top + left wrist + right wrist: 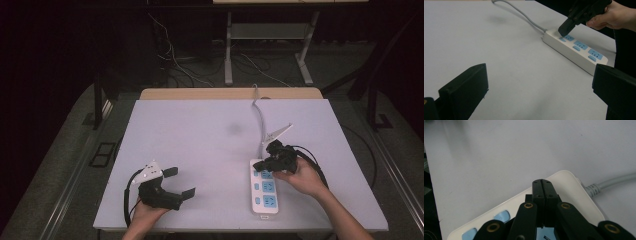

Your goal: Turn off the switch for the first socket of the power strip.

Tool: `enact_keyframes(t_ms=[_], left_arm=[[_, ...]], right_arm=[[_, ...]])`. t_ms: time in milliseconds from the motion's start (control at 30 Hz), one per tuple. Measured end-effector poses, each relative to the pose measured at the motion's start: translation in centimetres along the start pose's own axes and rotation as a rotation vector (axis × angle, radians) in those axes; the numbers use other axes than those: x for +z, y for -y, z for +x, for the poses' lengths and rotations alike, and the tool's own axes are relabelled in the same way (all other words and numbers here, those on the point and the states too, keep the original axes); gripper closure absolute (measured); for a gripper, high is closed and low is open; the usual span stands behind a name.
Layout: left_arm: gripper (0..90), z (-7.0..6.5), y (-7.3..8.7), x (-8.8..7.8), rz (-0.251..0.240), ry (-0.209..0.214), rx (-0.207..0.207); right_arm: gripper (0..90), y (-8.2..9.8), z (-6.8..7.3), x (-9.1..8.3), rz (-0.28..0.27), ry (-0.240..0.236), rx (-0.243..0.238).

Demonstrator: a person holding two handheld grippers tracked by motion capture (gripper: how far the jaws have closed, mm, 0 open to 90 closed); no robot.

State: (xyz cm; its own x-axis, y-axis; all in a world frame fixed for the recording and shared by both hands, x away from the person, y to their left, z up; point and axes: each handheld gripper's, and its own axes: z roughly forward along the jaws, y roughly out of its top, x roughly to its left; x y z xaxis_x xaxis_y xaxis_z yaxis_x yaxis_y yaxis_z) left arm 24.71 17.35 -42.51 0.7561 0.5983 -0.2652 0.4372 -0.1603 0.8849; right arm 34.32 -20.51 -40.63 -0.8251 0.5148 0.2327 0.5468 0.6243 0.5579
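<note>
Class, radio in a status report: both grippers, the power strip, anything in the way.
Left gripper open, idle near the table's front. Right gripper shut, tip over the power strip's cord-end button. Strip flat, cable trailing away. Nothing blocking.

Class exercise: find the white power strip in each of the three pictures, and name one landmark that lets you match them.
High view: power strip, lower right of table.
Left gripper view: upper right, running diagonally.
Right gripper view: bottom, under the shut jaws.
Shared landmark: its grey cable.
</note>
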Motion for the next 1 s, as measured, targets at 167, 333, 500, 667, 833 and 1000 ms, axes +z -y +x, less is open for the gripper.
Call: enact_keyframes(t_ms=[167, 333, 500, 667, 833, 1000], left_arm=[[0.0, 0.0, 0.0, -0.01, 0.0, 0.0, 0.001], [0.0, -0.02, 0.01, 0.03, 0.004, 0.002, 0.003], [0.0, -0.03, 0.03, 0.12, 0.007, 0.003, 0.007], [0.0, -0.11, 0.02, 0.15, 0.008, 0.003, 0.009], [0.0, -0.12, 0.04, 0.11, 0.006, 0.001, 0.007], [0.0, -0.11, 0.05, 0.15, 0.007, 0.001, 0.009]], right_arm=[[89.5, -0.01, 0.02, 0.35, 0.008, -0.018, 0.008], [89.5, -0.03, 0.12, 0.62, 0.019, -0.027, 0.001], [89.9, 0.03, -0.07, 0.64, 0.018, -0.036, -0.003], [90.0, 0.13, -0.19, 0.65, 0.012, -0.045, -0.001], [90.0, 0.22, -0.02, 0.67, 0.007, -0.032, -0.019], [90.0, 0.11, 0.03, 0.79, 0.019, -0.026, -0.011]])
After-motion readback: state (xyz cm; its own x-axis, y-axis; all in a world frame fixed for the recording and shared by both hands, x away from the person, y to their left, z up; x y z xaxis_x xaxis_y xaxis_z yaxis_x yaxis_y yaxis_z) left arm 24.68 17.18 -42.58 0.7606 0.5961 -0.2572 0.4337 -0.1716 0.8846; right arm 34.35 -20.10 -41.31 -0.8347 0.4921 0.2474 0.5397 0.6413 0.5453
